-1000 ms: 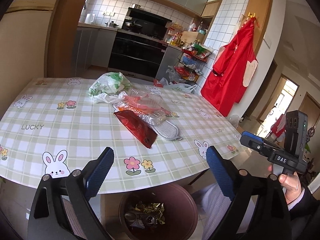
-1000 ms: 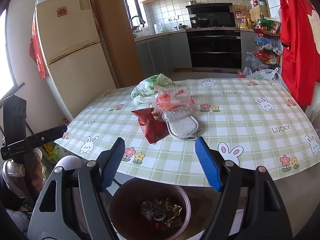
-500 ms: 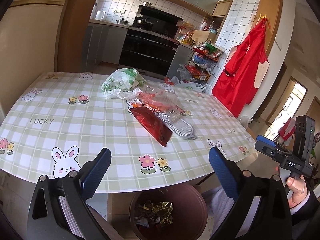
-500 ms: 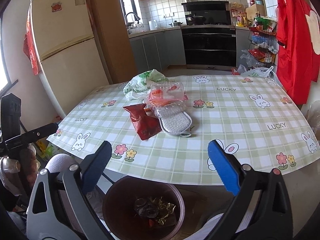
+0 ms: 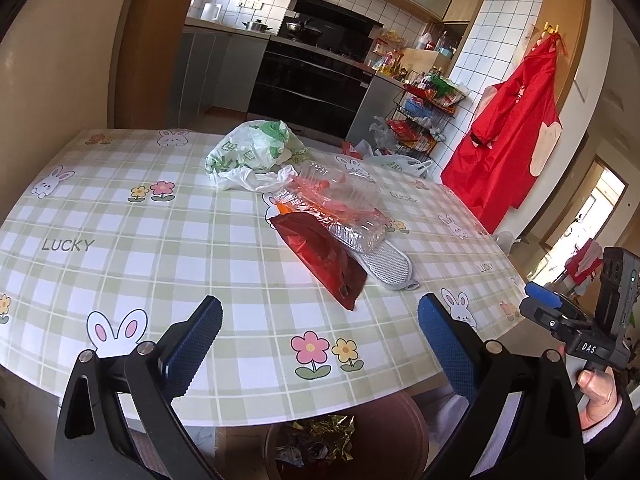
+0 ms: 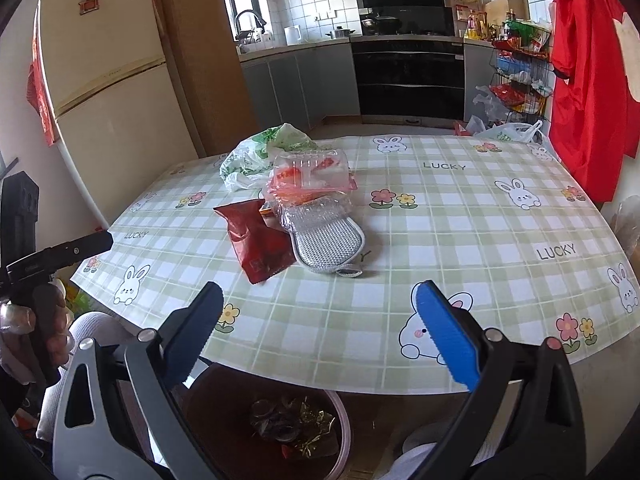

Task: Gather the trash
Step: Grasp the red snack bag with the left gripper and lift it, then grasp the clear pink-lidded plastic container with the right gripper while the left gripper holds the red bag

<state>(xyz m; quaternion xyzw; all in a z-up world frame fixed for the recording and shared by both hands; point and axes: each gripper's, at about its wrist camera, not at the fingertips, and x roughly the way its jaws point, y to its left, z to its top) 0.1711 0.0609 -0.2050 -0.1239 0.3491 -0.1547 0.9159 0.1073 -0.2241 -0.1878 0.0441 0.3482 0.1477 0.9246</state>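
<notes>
Two grippers hang over the near edge of a table covered in a green-checked cloth printed with rabbits and flowers. The left gripper has its blue pads spread wide with nothing between them; so does the right gripper, whose jaws have just been opening and hold nothing.

The trash lies ahead of both grippers, well apart from the fingertips, near the middle of the table. Closest is a dark red foil snack bag, flat on the cloth: ahead and about centred for the left gripper, ahead and slightly left for the right one. Touching it on the far side is a clear plastic clamshell box with orange and red scraps inside, which rests partly on a grey mesh pad with a small loop at its near end. Beyond these sits a crumpled white and green plastic bag.

Directly below the grippers, under the table edge, stands a brown round waste bin with gold foil wrappers and other scraps already in it.

In the left wrist view the right hand grips its handle at the far right.
</notes>
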